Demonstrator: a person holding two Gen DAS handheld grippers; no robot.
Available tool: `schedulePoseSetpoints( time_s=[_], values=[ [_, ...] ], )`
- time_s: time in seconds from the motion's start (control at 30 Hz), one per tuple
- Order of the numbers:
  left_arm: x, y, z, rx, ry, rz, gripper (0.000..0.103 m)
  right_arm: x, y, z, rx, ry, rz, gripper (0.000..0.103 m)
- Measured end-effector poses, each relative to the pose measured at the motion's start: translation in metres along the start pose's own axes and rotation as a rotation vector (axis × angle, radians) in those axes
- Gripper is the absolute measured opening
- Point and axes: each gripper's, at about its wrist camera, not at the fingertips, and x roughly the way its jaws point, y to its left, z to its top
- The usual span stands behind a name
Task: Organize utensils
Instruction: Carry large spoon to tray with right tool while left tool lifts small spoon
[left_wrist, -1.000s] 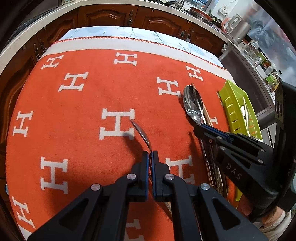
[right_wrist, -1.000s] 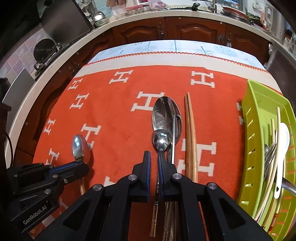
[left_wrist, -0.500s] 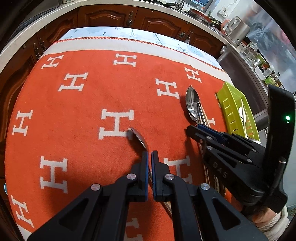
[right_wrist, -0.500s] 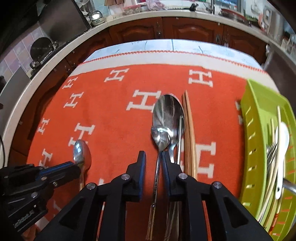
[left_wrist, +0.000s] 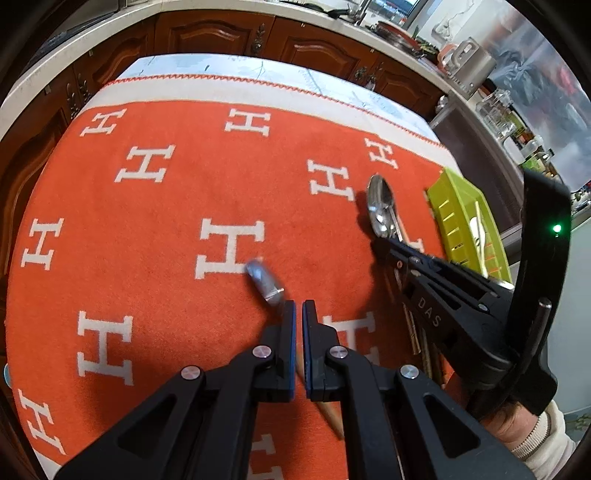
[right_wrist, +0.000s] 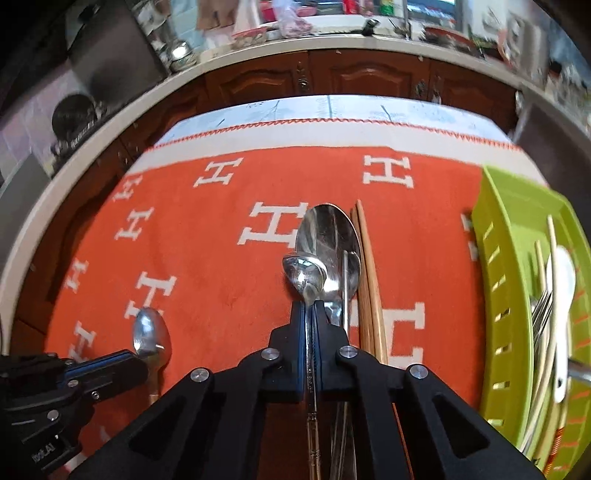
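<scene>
My left gripper (left_wrist: 298, 303) is shut on a small metal spoon with a wooden handle (left_wrist: 264, 280); its bowl sticks out ahead to the left and also shows in the right wrist view (right_wrist: 149, 330). My right gripper (right_wrist: 309, 304) is shut on the neck of a small steel spoon (right_wrist: 304, 275), lifted over a large steel spoon (right_wrist: 328, 236) on the orange cloth (right_wrist: 229, 288). A pair of wooden chopsticks (right_wrist: 369, 280) lies just right of the large spoon. The right gripper also shows in the left wrist view (left_wrist: 380, 245).
A lime green slotted tray (right_wrist: 498, 236) at the cloth's right edge holds a white spoon (right_wrist: 563, 280), forks and chopsticks; it also shows in the left wrist view (left_wrist: 458, 206). Wooden cabinets (right_wrist: 332, 77) and a cluttered counter stand beyond the table's far edge.
My right gripper opened, slid forward and shut on the small steel spoon's neck, lifting it. My left gripper rose with its spoon, whose bowl swung left and shows blurred.
</scene>
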Motion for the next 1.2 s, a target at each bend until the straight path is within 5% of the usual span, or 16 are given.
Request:
schedulePoseSetpoints(
  time_s=[0.2, 0.4, 0.6, 0.77, 1.0, 1.2],
  values=[
    [-0.013, -0.012, 0.0, 0.016, -0.033, -0.046, 0.001, -0.027, -0.02, -0.008, 0.105, 0.004, 0.143, 0.003],
    [-0.022, -0.031, -0.002, 0.056, -0.043, -0.066, 0.0, -0.07, -0.033, -0.02, 0.128, -0.021, 0.189, 0.003],
    [-0.029, -0.036, -0.004, 0.07, -0.032, -0.058, 0.0, -0.125, -0.069, -0.03, 0.147, -0.065, 0.076, 0.003],
    [-0.029, -0.02, -0.007, 0.037, -0.003, -0.01, 0.008, -0.14, -0.105, -0.034, 0.132, -0.077, -0.113, 0.003],
    [-0.018, -0.002, -0.006, -0.064, 0.042, 0.017, 0.045, -0.116, -0.141, -0.046, 0.15, 0.013, -0.165, 0.004],
    [-0.008, 0.002, -0.002, -0.098, 0.032, 0.059, 0.047, -0.113, -0.134, -0.05, 0.111, -0.014, -0.156, 0.005]
  ],
)
